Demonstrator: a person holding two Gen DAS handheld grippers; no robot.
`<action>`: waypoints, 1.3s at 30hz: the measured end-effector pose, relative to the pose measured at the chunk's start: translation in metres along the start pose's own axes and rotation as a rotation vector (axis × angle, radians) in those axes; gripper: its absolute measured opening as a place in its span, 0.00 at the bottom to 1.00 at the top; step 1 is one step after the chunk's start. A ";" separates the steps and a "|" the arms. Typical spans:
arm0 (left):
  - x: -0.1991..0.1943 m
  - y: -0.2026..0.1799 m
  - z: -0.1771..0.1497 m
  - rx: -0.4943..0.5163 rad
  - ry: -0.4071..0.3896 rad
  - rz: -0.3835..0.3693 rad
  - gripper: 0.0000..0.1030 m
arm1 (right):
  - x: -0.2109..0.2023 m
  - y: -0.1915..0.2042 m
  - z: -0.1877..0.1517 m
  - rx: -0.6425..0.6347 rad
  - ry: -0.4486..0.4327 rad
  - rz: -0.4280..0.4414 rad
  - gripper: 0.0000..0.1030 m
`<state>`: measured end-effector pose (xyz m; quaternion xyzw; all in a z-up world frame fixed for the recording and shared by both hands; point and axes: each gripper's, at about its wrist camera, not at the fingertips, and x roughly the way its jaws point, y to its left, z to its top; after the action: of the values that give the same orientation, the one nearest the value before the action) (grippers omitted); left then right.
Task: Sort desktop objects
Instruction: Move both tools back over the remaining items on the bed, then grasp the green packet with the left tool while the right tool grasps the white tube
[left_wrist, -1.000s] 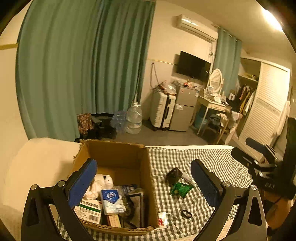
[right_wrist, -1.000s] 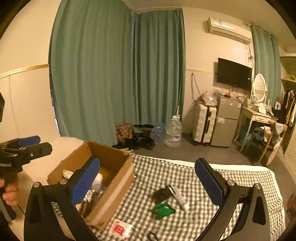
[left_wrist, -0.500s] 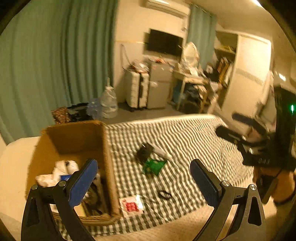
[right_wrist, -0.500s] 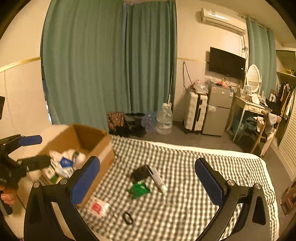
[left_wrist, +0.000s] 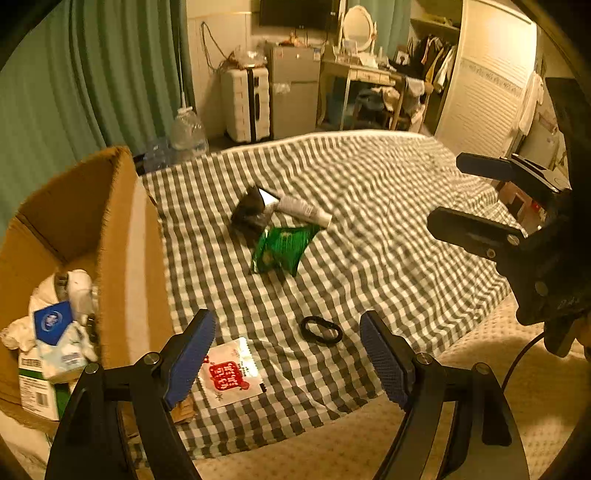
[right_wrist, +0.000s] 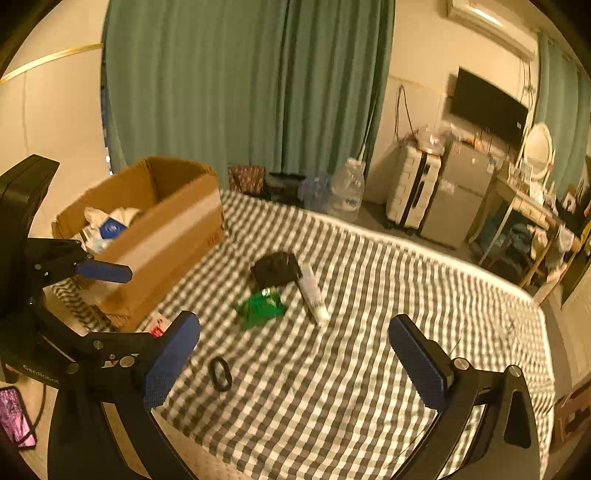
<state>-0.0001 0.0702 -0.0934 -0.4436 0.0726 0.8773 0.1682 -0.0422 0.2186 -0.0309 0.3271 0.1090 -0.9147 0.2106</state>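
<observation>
Checked cloth (left_wrist: 369, 192) covers the bed, with a white tube (left_wrist: 304, 210) on it — long side slanting, cap end toward the near right. Beside it lie a green packet (left_wrist: 282, 247) and a black ring (left_wrist: 320, 329). Left gripper (left_wrist: 288, 354) tilts down, jaws closing on nothing. Right gripper (right_wrist: 291, 354) — wide, empty.

bed cloth (left_wrist: 369, 229): grey and white check
crinkled snack packet (left_wrist: 282, 247): green
flat square sachet (left_wrist: 231, 373): white, red label
elastic hair ring (left_wrist: 320, 329): black
cardboard box (left_wrist: 122, 258): brown, pale tape stripe
long curtain (right_wrist: 240, 81): teal green
fingers (left_wrist: 384, 358): blue pads, black frame
</observation>
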 end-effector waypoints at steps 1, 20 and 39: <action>0.004 -0.002 0.000 -0.002 0.008 0.000 0.80 | 0.006 -0.003 -0.001 0.021 0.012 0.009 1.00; 0.123 0.007 0.038 -0.091 0.122 -0.003 0.69 | 0.134 -0.048 -0.013 0.044 0.176 -0.035 0.64; 0.155 0.007 0.039 -0.056 0.139 0.024 0.29 | 0.189 -0.033 -0.016 -0.044 0.230 0.001 0.19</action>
<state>-0.1172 0.1102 -0.1946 -0.5072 0.0650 0.8479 0.1396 -0.1798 0.1940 -0.1631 0.4253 0.1521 -0.8684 0.2044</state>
